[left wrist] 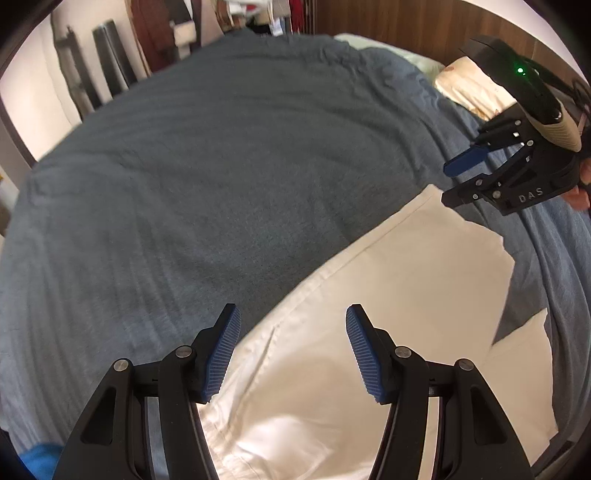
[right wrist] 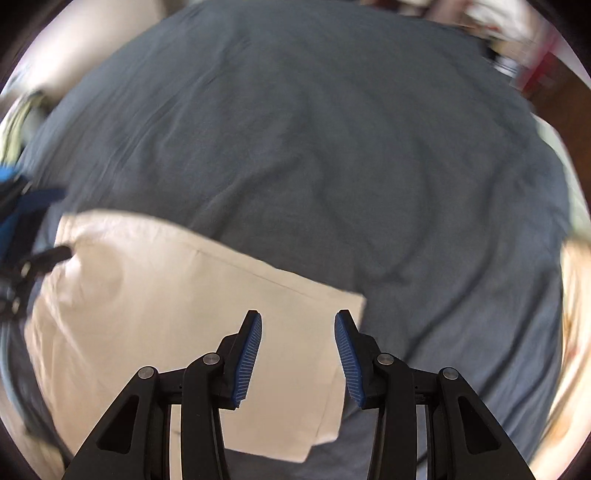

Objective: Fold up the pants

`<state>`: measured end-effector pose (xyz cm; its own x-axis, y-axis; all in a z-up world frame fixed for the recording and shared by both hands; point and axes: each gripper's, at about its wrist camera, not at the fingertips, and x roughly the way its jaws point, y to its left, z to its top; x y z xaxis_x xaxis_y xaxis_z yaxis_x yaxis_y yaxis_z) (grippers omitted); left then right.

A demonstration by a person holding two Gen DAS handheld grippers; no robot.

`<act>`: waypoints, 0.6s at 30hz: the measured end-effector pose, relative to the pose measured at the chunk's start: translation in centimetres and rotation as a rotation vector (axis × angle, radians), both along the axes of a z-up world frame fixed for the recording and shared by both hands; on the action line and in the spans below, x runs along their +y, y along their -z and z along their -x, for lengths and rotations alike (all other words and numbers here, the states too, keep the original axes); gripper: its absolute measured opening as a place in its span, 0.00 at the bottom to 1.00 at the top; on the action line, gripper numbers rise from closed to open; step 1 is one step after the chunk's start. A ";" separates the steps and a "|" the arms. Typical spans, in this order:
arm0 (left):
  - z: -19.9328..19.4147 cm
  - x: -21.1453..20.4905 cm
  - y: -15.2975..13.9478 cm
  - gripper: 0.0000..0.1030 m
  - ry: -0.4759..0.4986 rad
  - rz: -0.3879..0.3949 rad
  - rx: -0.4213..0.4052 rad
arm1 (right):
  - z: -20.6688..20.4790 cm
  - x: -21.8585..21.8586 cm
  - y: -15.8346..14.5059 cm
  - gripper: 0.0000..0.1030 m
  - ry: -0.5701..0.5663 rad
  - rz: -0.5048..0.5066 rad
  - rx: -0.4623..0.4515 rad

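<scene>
Cream pants (left wrist: 388,314) lie folded on a blue-grey bedspread (left wrist: 203,184). My left gripper (left wrist: 293,350) is open and empty, hovering over the pants' near edge. My right gripper (left wrist: 452,182) shows at the upper right of the left wrist view, open, above the pants' far corner. In the right wrist view the right gripper (right wrist: 298,354) is open and empty above the pants (right wrist: 166,314), near their right-hand corner. The left gripper's fingers (right wrist: 44,258) show blurred at the left edge.
The bedspread (right wrist: 332,147) covers the whole bed. Pillows (left wrist: 469,92) lie at the head by a wooden headboard (left wrist: 388,18). Furniture and clothes (left wrist: 155,37) stand beyond the bed's far side. A blue item (left wrist: 37,461) sits at the lower left.
</scene>
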<state>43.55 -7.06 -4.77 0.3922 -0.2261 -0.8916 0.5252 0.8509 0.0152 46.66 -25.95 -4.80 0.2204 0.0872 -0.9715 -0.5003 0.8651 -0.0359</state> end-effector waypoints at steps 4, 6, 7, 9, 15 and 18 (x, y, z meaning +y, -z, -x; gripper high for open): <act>-3.1 0.1 2.0 0.56 0.069 -0.025 0.126 | -2.3 1.8 1.4 0.40 -0.185 0.033 0.096; -4.1 0.0 2.7 0.56 0.117 -0.023 0.189 | -3.4 2.5 2.4 0.40 -0.289 0.079 0.156; -4.6 -0.1 2.9 0.55 0.130 -0.029 0.203 | -3.8 2.7 2.6 0.40 -0.317 0.088 0.171; -5.3 -0.4 3.4 0.55 0.189 -0.036 0.251 | -4.4 3.1 3.6 0.40 -0.386 0.099 0.258; -6.4 -1.2 5.2 0.53 0.275 -0.066 0.333 | -5.2 3.3 5.9 0.40 -0.501 0.162 0.397; -6.8 -1.2 6.2 0.50 0.265 -0.066 0.373 | -6.1 2.9 7.2 0.40 -0.492 0.192 0.412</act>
